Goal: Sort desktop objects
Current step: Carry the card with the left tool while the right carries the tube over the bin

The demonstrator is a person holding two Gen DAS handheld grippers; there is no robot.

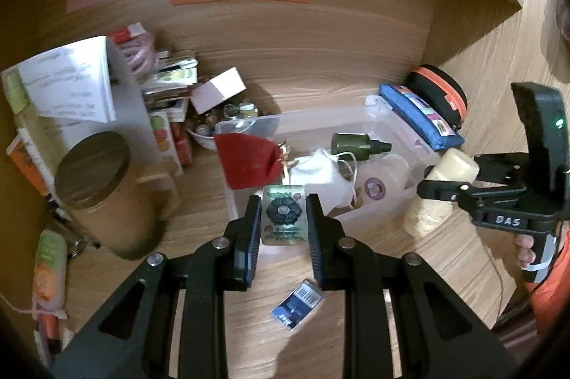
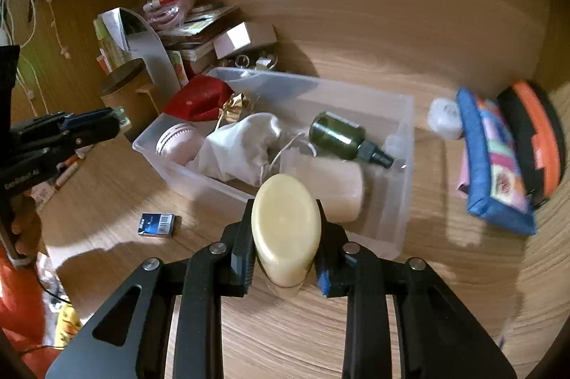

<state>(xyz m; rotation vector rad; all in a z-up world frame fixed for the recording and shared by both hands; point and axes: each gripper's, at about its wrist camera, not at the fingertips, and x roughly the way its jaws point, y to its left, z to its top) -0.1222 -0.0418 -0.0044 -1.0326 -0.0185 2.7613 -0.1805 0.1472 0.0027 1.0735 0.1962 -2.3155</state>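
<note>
My left gripper [image 1: 283, 201] is shut on a small pale-green block with a dark flower print [image 1: 283, 218], held just in front of a clear plastic bin [image 1: 359, 117]. My right gripper [image 2: 285, 206] is shut on a cream plastic bottle [image 2: 285, 226], held cap-forward over the bin's near wall [image 2: 402, 165]. In the left wrist view that bottle [image 1: 452, 167] shows at the right, clamped between black fingers. The bin holds a red pouch [image 2: 199, 97], a white drawstring bag [image 2: 238, 144], a dark green spray bottle [image 2: 338, 136] and a pink round case [image 2: 176, 140].
A small blue barcode box [image 2: 156, 225] lies on the wooden desk in front of the bin. A blue pencil case [image 2: 495, 161] and an orange-black case [image 2: 534, 136] lean at the right. A brown lidded canister [image 1: 107, 186], stacked books and papers [image 1: 71, 83] crowd the left.
</note>
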